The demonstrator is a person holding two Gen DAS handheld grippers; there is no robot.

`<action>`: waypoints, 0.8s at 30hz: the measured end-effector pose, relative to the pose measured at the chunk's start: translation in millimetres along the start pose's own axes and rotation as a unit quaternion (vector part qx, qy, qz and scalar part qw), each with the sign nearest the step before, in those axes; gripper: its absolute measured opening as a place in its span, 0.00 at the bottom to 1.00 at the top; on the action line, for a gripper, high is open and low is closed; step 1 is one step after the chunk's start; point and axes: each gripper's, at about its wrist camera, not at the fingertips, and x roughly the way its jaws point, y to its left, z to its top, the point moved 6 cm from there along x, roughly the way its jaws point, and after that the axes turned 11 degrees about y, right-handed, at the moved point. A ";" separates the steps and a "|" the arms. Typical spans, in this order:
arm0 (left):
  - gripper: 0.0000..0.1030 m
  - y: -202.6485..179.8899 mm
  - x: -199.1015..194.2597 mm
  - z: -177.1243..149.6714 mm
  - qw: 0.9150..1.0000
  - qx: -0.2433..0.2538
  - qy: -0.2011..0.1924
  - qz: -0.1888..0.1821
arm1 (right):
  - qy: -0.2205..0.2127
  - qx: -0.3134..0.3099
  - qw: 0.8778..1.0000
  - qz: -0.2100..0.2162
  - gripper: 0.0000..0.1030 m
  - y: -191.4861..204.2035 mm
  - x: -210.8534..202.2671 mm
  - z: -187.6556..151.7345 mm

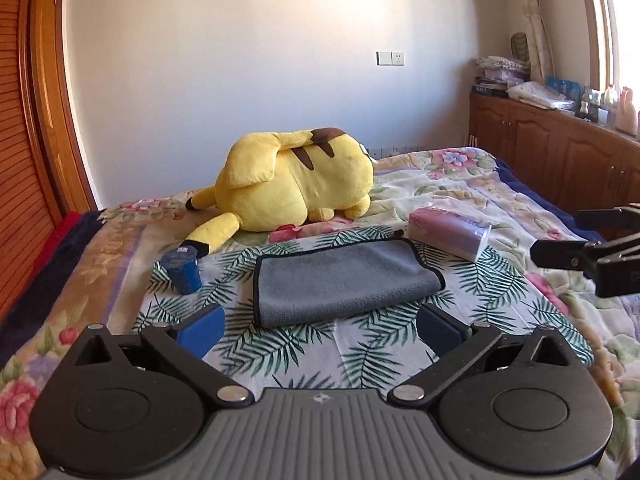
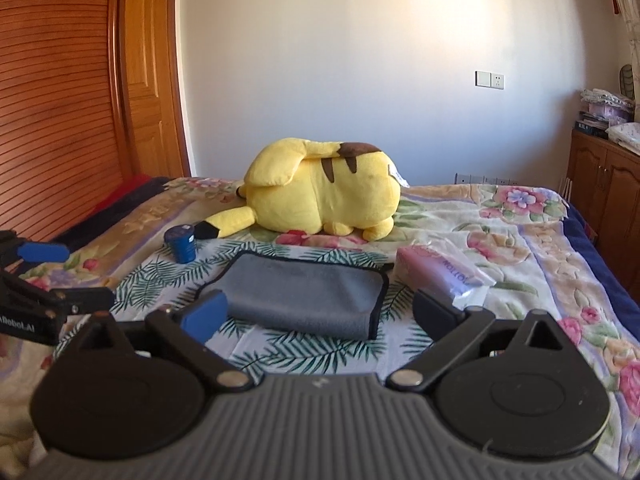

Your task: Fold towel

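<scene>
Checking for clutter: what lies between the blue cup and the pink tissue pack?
The folded grey towel lies between the blue cup and the pink tissue pack, on the leaf-print cloth; both wrist views show it.

The towel (image 1: 344,280) is grey with black edge, the plush toy (image 1: 296,184) yellow with brown stripes, the cup (image 1: 185,270) blue, the tissue pack (image 1: 450,232) perhaps pink.

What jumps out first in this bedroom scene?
A big yellow plush toy lies on the flowered bed by the far wall. In front of it, a folded grey towel lies between a blue cup and a pink tissue pack.
</scene>
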 end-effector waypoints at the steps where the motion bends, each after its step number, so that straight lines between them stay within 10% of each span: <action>1: 0.84 -1.1 -2.3 -2.7 1.000 -0.002 0.001 0.001 | 0.000 -0.001 1.000 0.000 0.96 2.4 -1.5 -2.8; 24: 0.84 -26.0 -17.6 -79.1 0.999 -0.033 0.009 -0.002 | 0.028 0.025 0.999 -0.010 1.00 13.5 -21.7 -72.8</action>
